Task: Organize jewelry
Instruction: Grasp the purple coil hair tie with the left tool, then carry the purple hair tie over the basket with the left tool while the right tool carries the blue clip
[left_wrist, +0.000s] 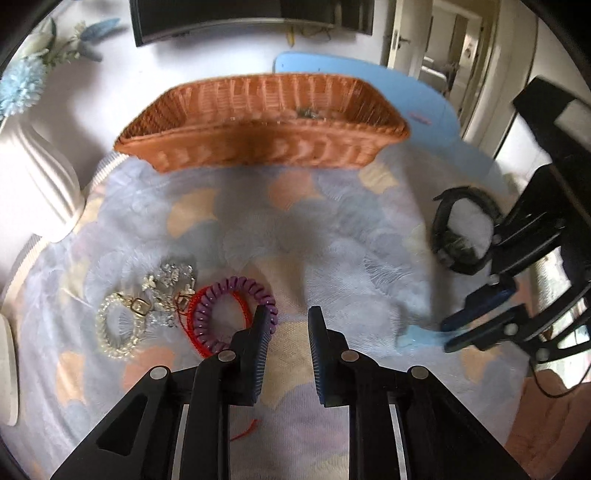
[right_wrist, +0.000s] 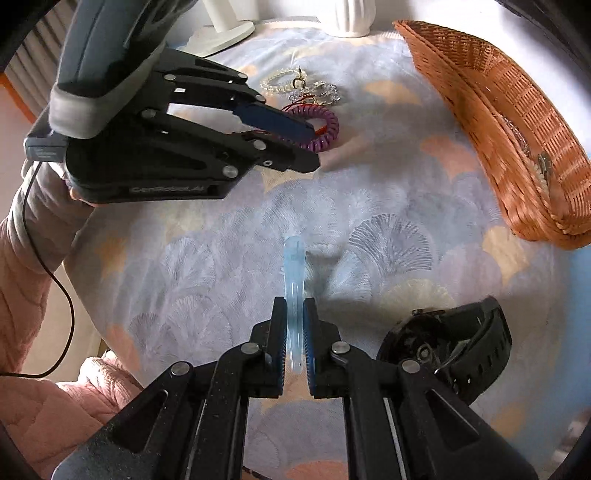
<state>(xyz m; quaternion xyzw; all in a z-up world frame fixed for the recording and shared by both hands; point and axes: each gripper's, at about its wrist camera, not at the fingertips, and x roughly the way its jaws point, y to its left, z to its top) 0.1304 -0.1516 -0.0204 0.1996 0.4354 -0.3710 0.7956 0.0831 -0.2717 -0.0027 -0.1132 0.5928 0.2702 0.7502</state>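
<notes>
My left gripper (left_wrist: 288, 317) is open and empty, just right of a purple coil bracelet (left_wrist: 236, 291) that lies with a red cord bracelet (left_wrist: 195, 314) and clear bead bracelets (left_wrist: 118, 325) on the patterned cloth. My right gripper (right_wrist: 294, 306) is shut on a pale blue translucent band (right_wrist: 293, 273), held above the cloth. A black watch (right_wrist: 465, 339) lies to its right. The wicker basket (left_wrist: 258, 147) stands at the far side and holds some jewelry (right_wrist: 539, 166). In the right wrist view, the left gripper (right_wrist: 310, 144) hovers by the purple coil (right_wrist: 325, 129).
A white ribbed vase (left_wrist: 48, 181) stands at the left with blue artificial flowers (left_wrist: 22, 81). A light blue mat (left_wrist: 424, 107) lies behind the basket. The black watch (left_wrist: 461, 232) and right gripper (left_wrist: 447, 336) show at the right of the left wrist view.
</notes>
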